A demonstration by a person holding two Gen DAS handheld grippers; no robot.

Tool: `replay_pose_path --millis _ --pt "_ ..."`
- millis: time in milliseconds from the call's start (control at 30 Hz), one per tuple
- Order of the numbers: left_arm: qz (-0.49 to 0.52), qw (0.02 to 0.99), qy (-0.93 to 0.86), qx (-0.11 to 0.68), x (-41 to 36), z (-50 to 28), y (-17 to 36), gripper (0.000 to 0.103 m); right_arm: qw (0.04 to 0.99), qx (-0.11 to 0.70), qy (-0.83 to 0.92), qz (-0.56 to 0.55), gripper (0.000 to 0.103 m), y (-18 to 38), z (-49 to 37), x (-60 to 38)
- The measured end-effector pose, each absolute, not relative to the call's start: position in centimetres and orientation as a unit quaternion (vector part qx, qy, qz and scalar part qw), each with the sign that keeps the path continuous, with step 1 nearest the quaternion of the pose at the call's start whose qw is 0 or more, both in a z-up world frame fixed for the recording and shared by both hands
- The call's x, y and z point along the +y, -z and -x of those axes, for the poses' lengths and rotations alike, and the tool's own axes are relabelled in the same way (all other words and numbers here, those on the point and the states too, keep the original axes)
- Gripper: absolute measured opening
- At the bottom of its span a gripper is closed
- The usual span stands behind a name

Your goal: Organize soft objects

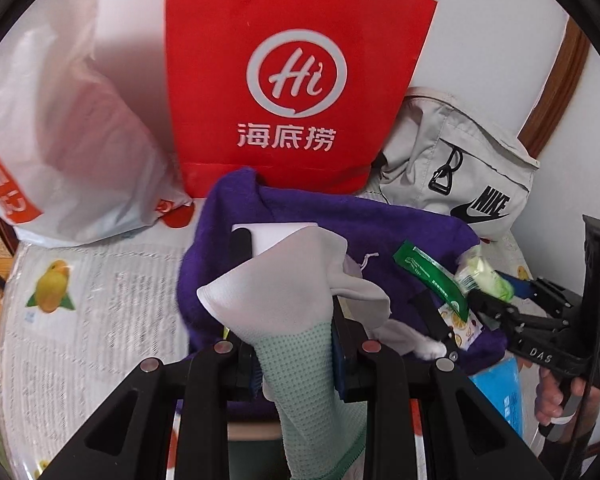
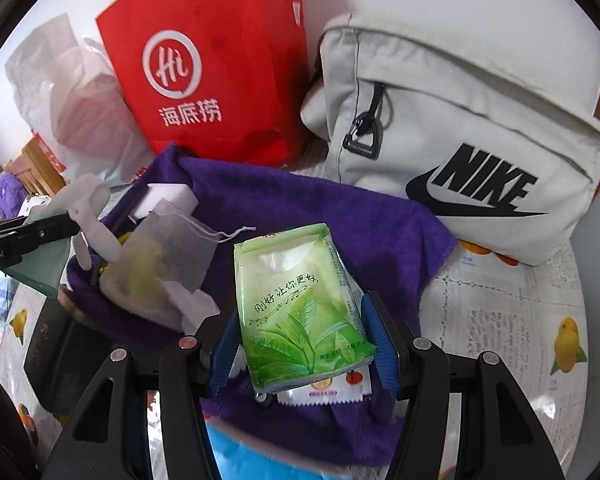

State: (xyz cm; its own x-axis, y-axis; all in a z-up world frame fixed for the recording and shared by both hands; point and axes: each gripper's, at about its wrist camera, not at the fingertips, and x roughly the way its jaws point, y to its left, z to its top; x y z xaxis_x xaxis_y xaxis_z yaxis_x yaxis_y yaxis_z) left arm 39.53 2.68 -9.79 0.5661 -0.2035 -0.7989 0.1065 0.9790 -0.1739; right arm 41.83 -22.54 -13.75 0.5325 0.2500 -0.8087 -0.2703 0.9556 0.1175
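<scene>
Left claw (image 1: 292, 344): I have it pitched steeply down over the purple towel (image 1: 380, 232), jaws narrow and clamped on a grey-and-green sock (image 1: 296, 312) that runs up between the pads.
Right claw (image 2: 304, 344): also angled down, jaws about half wide, gripping a green tissue pack (image 2: 300, 304) by its sides, above the towel.
Right hand (image 1: 556, 396): seen from my left camera, fingers wrapped round the black handle at the right edge.
Towel: spread on the worktop (image 2: 512, 308), carrying a tea bag (image 2: 168, 256) and a white block (image 2: 168, 200).
Behind: a red bag (image 1: 292, 72), a grey Nike bag (image 2: 460, 136), and a white plastic bag (image 1: 72, 136).
</scene>
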Motion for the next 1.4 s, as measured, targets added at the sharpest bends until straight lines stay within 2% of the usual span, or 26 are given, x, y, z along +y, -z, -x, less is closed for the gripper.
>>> replay_pose_path --millis 733,833,900,1167,1400 --pt "0.050 0.858 0.098 0.501 0.9 -42.9 14.3 0.028 0.836 0.528 -0.149 0.007 0.060 17.6 -46.2 -21.8" --pt "0.049 0.857 0.103 0.502 0.8 -43.0 14.4 0.039 0.832 0.533 -0.152 0.010 0.068 17.8 -46.2 -21.6" --pt "0.042 0.859 0.100 0.501 0.6 -43.0 14.4 0.045 0.832 0.535 -0.147 0.021 0.077 17.9 -46.0 -21.3" --pt "0.016 0.868 0.081 0.490 0.5 -42.4 13.0 0.074 0.845 0.516 -0.138 0.026 0.077 16.2 -45.2 -21.7" --pt "0.003 0.873 0.058 0.485 1.0 -40.8 11.1 0.077 0.847 0.518 -0.121 0.011 0.077 14.1 -43.6 -22.4"
